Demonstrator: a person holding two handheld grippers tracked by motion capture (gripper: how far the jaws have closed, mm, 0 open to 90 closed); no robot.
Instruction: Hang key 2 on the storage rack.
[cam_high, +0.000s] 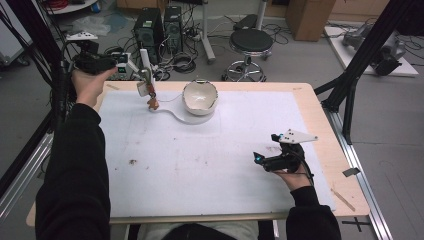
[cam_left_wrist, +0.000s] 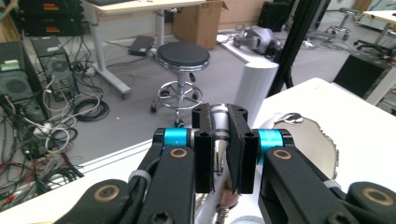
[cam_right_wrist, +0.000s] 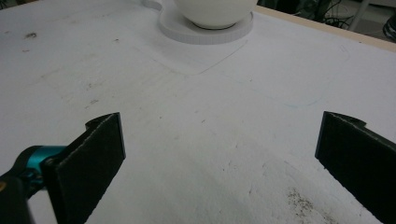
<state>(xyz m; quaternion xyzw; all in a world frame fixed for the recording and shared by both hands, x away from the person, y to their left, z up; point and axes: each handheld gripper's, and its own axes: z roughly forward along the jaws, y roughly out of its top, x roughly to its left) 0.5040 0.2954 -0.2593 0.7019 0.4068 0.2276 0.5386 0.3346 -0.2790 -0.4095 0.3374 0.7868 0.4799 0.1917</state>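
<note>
My left gripper (cam_high: 142, 76) is raised over the table's far left corner, shut on a slim tool with a shiny metal shaft (cam_left_wrist: 218, 122). The tool hangs down from the jaws, and its brownish lower end (cam_high: 152, 104) is just above the white mat. A white bowl (cam_high: 200, 96) with an uneven rim sits on a round white base (cam_high: 186, 118) right of the tool; the left gripper view shows the bowl (cam_left_wrist: 306, 140) past the jaws. My right gripper (cam_high: 265, 147) rests low at the mat's right side, open with nothing between its pads (cam_right_wrist: 219, 154). Far ahead of it stand the bowl (cam_right_wrist: 215, 11) and its base (cam_right_wrist: 205, 31).
A white mat (cam_high: 200, 165) covers most of the wooden table (cam_high: 320, 125), with a few dark specks (cam_high: 133, 161) on it. A black frame post (cam_high: 350, 85) rises at the right edge. Beyond the table stand a stool (cam_high: 250, 42), computer towers (cam_high: 150, 27) and cables on the floor.
</note>
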